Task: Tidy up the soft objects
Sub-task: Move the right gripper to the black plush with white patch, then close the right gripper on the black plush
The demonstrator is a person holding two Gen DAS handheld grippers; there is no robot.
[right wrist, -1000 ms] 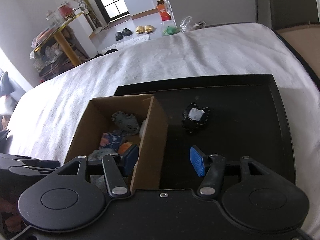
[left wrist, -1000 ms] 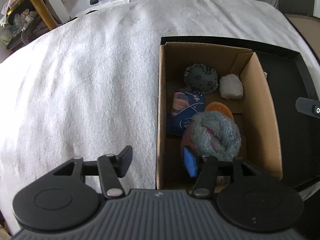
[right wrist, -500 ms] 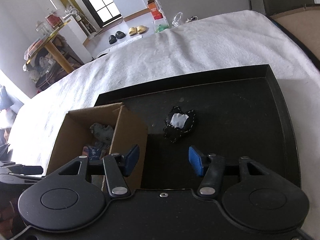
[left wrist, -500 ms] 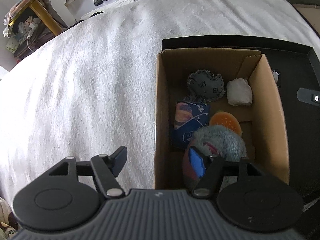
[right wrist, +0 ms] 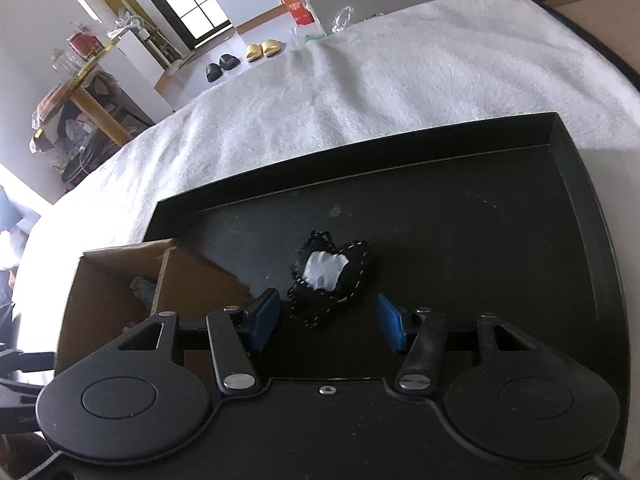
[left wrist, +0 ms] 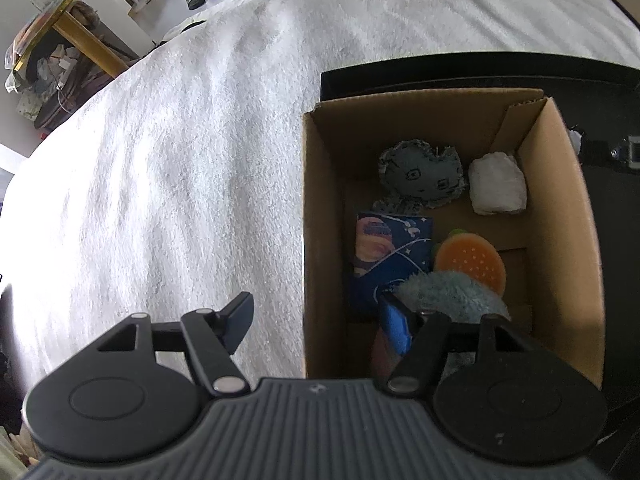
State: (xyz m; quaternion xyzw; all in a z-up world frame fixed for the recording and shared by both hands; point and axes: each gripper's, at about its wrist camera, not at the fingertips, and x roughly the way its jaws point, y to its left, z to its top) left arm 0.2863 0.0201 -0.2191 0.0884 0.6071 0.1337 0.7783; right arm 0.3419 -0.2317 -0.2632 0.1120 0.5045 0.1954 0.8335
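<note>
Pouch (right wrist: pixel 330 276) at twelve o'clock now sits between the right gripper's (right wrist: pixel 326 320) released jaws, closer than before; left gripper (left wrist: pixel 320 320), jaws released, has backed off the box (left wrist: pixel 560 216).

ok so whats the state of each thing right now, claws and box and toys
left claw: open, empty, straddling the box's left wall
right claw: open, empty, just short of the black pouch
cardboard box: open-topped, upright on the tray
black pouch: loose on the tray, outside the box
fluffy grey-blue toy: in the box, ungripped
burger toy: in the box
grey heart cushion: in the box
black tray: flat on the white blanket
</note>
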